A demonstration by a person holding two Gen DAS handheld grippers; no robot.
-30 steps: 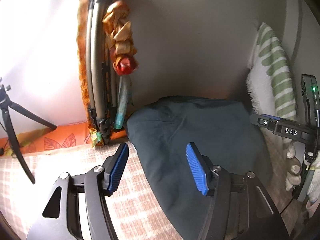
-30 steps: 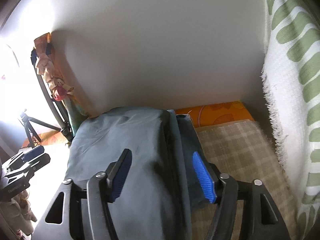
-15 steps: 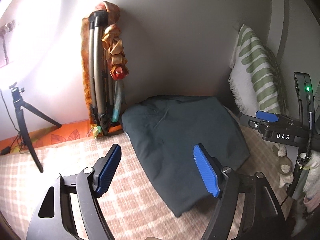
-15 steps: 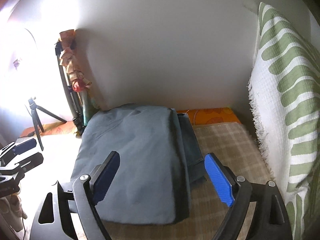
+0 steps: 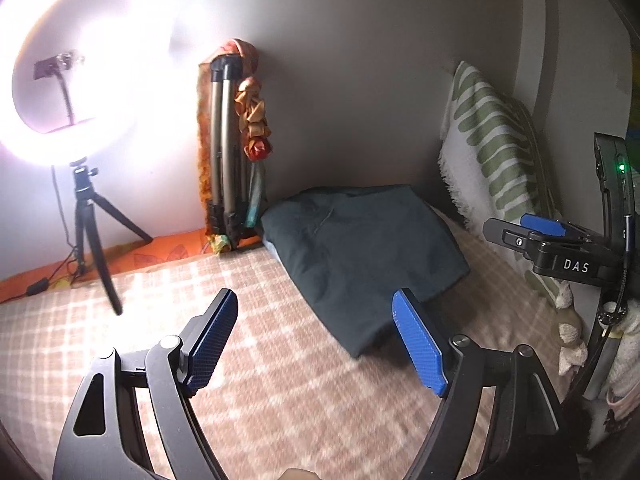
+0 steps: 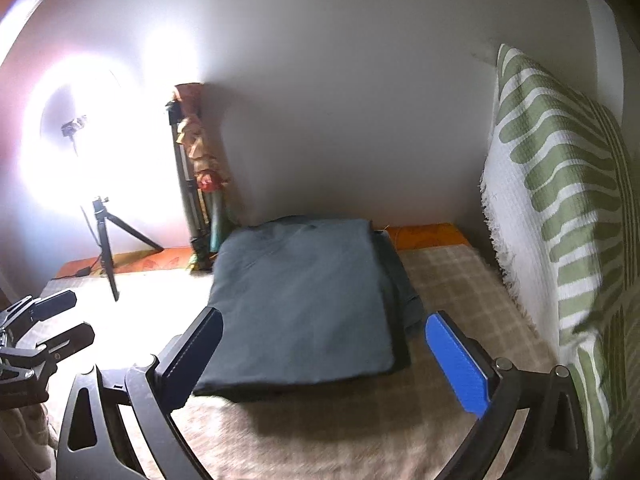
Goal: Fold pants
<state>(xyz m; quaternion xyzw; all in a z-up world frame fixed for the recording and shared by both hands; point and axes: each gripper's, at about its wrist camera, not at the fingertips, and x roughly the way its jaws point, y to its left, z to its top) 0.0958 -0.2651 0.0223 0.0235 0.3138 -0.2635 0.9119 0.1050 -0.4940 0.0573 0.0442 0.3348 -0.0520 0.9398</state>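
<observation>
Dark pants [image 6: 304, 296] lie folded flat on our checked blanket [image 5: 260, 360], long side running toward the wall. Only our right view shows the stacked edges. Both our left gripper [image 5: 316, 340] and right gripper [image 6: 324, 360] are opening, empty, just short of the pants.

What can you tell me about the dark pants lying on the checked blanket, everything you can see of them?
The pants are dark blue-grey, of a soft, matte woven cloth, folded into a flat, roughly square bundle of several layers, with lower layers peeping out along the right edge. A few shallow wrinkles cross the top. They lie flat on the checked blanket, near the wall, beside the folded tripod. Neither gripper touches them.
</observation>
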